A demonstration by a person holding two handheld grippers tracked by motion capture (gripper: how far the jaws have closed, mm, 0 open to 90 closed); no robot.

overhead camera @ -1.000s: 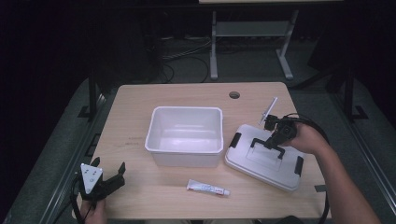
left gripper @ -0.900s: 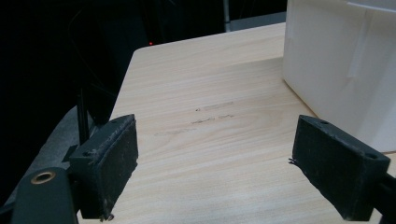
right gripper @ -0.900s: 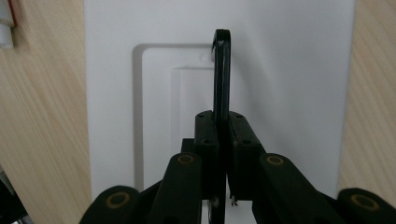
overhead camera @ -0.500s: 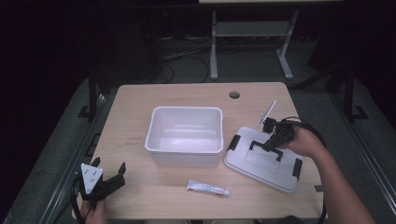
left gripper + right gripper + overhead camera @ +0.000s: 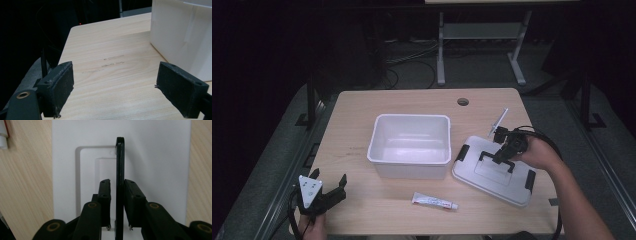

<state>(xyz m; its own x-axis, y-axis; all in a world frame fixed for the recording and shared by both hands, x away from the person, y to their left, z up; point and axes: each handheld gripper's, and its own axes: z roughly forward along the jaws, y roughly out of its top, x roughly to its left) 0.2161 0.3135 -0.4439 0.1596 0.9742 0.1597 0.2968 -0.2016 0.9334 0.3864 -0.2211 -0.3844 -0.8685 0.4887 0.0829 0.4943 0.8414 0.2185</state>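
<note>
Now right tongs (image 5: 117,205) (barely parted) astride lid handle (image 5: 120,170).

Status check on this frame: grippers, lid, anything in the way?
Right gripper straddles the lid handle, jaws just eased off it. Left gripper open, idle. Lid flat beside the bin. Nothing blocking.

Your right tongs (image 5: 501,151) sit at the black handle (image 5: 494,157) of the white lid (image 5: 492,175), which lies flat on the tabletop (image 5: 362,115) just right of the open white bin (image 5: 410,145). Their jaws have just been opening, with the raised handle between them. A small tube (image 5: 434,201) lies in front of the bin, near the front edge. Your left tongs (image 5: 326,192) rest at the front left corner, jaws spread, well apart from everything else.
</note>
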